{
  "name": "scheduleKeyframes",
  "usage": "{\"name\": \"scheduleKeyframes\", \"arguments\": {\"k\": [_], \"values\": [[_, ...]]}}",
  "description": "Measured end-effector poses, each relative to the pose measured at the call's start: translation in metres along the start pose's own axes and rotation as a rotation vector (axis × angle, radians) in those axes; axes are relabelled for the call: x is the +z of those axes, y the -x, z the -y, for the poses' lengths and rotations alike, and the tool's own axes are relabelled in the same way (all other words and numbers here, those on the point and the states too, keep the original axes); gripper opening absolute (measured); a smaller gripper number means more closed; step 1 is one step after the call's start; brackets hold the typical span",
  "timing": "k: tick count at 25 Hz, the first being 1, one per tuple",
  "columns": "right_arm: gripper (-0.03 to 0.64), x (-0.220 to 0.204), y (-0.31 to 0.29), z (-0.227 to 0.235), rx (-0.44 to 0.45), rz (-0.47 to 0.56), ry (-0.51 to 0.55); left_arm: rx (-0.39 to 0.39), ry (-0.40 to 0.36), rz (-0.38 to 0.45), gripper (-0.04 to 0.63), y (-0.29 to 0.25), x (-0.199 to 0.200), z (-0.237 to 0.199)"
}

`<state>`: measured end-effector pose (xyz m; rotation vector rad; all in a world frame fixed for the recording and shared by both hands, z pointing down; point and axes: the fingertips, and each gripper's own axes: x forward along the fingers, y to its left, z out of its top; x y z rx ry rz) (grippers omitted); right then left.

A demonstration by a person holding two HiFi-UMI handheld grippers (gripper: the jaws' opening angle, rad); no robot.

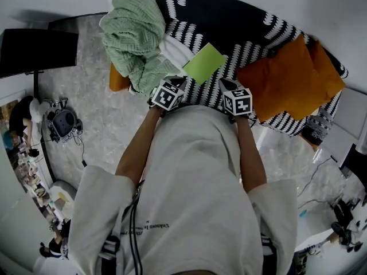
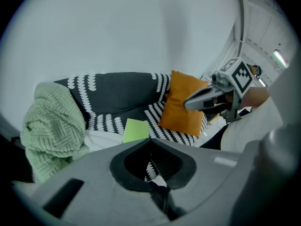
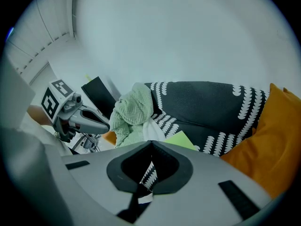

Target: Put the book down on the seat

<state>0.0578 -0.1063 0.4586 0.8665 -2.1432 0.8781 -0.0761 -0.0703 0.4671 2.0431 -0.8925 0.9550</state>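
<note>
1. Book (image 1: 204, 62): the thin green book lies flat on the seat of the patterned sofa (image 1: 229, 22). It sits between the green blanket (image 1: 135, 33) and the orange cushion (image 1: 289, 79), just beside a white cloth (image 1: 174, 51).
2. Left gripper (image 1: 172, 87): your jaws are pressed together with nothing between them. The tool hangs near the front edge of the seat, apart from the book.
3. Right gripper (image 1: 232, 93): your jaws are likewise fully closed and hold nothing. It is level with the other tool and also clear of the book.
4. Progress: neither tool touches the book and the seat carries it, so the placement looks complete. At most, you have only to draw both tools back.
</note>
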Motion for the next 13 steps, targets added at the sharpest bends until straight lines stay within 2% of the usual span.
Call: {"name": "scheduleKeyframes", "arguments": {"k": [7,13], "values": [[0.006,-0.0046,-0.0007,-0.0013,0.006,-0.01,-0.01,-0.005,0.08,0.015,0.009,0.0009,-0.0055,-0.0043],[0.006,-0.0075,0.0019,-0.0002,0.008,-0.008,-0.013,-0.009,0.09,0.015,0.009,-0.0015,-0.0067,-0.0019]]}}
